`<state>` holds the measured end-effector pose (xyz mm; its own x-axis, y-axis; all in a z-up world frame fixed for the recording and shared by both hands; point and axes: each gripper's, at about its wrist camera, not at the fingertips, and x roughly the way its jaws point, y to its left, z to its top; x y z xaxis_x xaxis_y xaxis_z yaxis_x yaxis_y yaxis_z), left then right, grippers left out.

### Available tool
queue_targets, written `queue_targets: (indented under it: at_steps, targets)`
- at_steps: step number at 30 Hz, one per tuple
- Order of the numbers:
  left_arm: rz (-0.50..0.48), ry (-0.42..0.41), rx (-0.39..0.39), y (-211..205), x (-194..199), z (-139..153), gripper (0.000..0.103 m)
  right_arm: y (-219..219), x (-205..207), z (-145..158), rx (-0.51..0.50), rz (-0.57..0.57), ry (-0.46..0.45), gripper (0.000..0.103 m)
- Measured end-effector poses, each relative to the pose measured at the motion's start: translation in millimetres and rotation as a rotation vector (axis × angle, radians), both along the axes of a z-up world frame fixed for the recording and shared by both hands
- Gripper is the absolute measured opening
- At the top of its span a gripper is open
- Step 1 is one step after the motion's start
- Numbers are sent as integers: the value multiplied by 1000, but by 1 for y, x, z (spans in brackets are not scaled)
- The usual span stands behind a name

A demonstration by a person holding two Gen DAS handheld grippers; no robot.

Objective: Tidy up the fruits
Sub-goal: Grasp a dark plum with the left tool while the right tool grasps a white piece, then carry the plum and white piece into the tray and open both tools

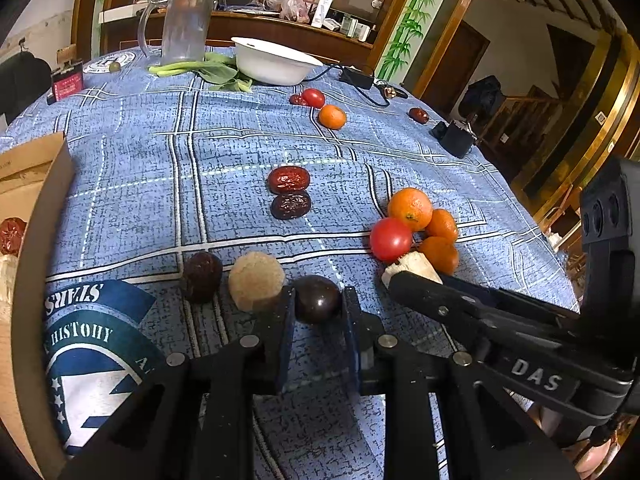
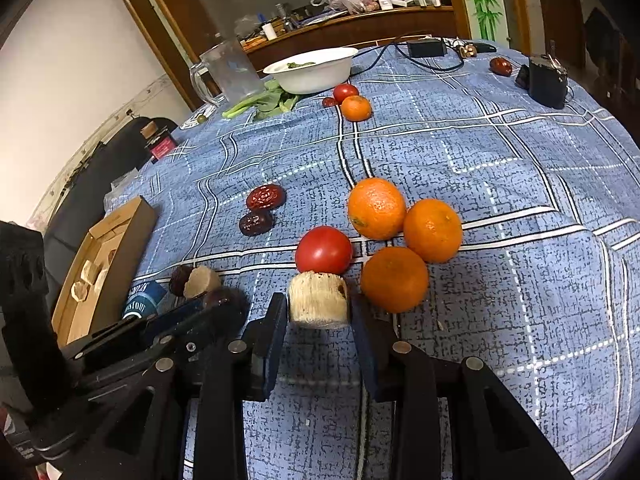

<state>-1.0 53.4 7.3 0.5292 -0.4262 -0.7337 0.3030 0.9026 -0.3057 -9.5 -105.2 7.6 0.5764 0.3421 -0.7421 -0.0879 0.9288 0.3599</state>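
**Both grippers parked on fruit at the near edge of the bench**

Black plastic fingers with blue pads fill the bottom of both views. Left gripper [image 1: 318, 300] has a dark plum [image 1: 317, 298] sitting right between its pads, smooth, glossy and round, and the jaws look closed onto it, though I can't swear both pads touch. Just beside it on the left are a rough beige cut chunk [image 1: 256, 280], grainy like a root slice, and a wrinkly dark jujube [image 1: 202, 276].

Right gripper [image 2: 319, 308] straddles a pale fibrous stump [image 2: 319, 299], cylinder shaped with stringy sides; jaws are apart with the pads just beside it, small gaps on each side. Touching the far side of the stump is a shiny red tomato [image 2: 324, 250], and three pebbly-skinned oranges [image 2: 394, 278] cluster together just to the right.

Two more wrinkled jujubes [image 2: 266, 197] lie mid bench on the blue plaid cloth [image 2: 500, 200]. White bowl [image 2: 316, 68] sits far back, cardboard box [image 2: 100, 264] off to the left
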Motion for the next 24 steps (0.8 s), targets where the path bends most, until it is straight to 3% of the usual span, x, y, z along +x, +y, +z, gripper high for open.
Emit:
queue_targets:
  at_steps: [4,6,8,10,11,14,19,24]
  targets:
    - [-47,-8,-7,-9,0,2,50,-16,-10,5,38,-41,-6,34]
    - [-68,-16,24,-18,0,2,56,-29,-20,9,67,-69,-12,34]
    - [-58,-25,66,-22,-1,3,52,-36,-29,14,72,-86,-22,34]
    - [-20,-25,75,-18,-1,3,26,-38,-38,20,56,-91,-34,34]
    - [-5,-20,66,-14,0,2,20,-37,-40,23,47,-92,-39,34]
    - [6,-15,18,-3,-3,3,20,-34,-52,34,10,-88,-62,34]
    - [23,-125,1,6,-30,19,20,-25,-71,55,-19,-66,-107,34]
    - [85,-142,-115,51,-60,39,20,-2,-86,73,-52,-7,-142,34]
